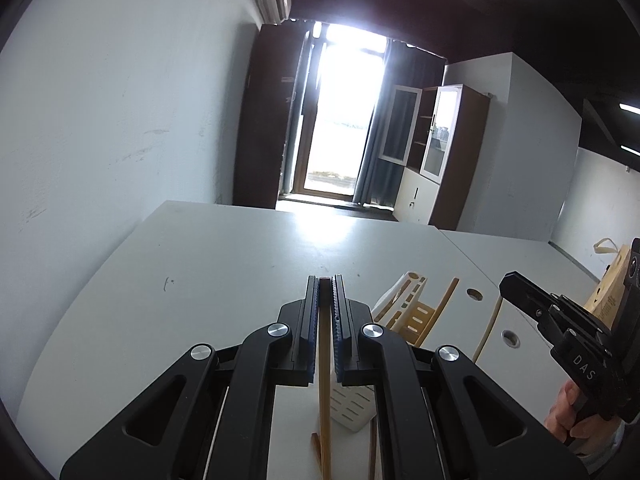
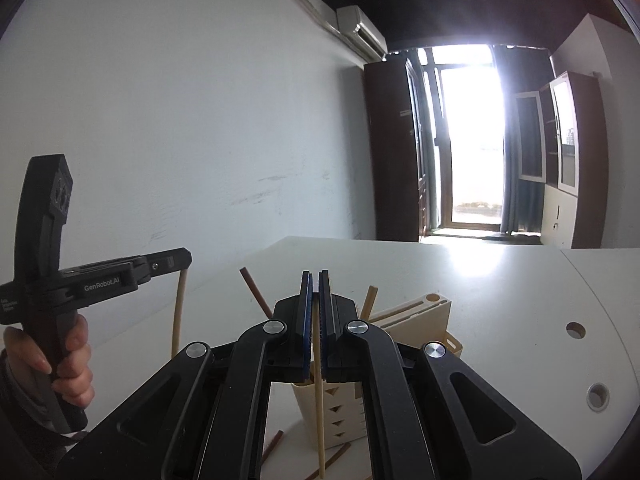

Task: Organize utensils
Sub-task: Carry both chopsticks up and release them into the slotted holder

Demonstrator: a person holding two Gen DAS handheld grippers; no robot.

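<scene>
Both chopsticks are lifted for loading: the left hand-held gripper (image 1: 325,332) pinches a slim light-wood chopstick (image 1: 324,408), the right hand-held gripper (image 2: 315,328) clamps a pale bamboo chopstick (image 2: 318,412), and next each likely needs lowering upright into the cream slotted plastic utensil holder (image 2: 412,316) on the white tabletop (image 2: 500,280).

The letters "DAS" are printed in pale capitals on the black body of the right gripper (image 1: 516,286), as seen from the left wrist camera. "GenRobot.AI" is printed in pale letters on the side of the left gripper (image 2: 186,258), as seen from the right wrist camera. A small pale label is carried at the rear end of that same body, but its lines are too small to be read. Dark printed characters are borne by a brown paper bag (image 1: 610,300), too blurred to be made out.
</scene>
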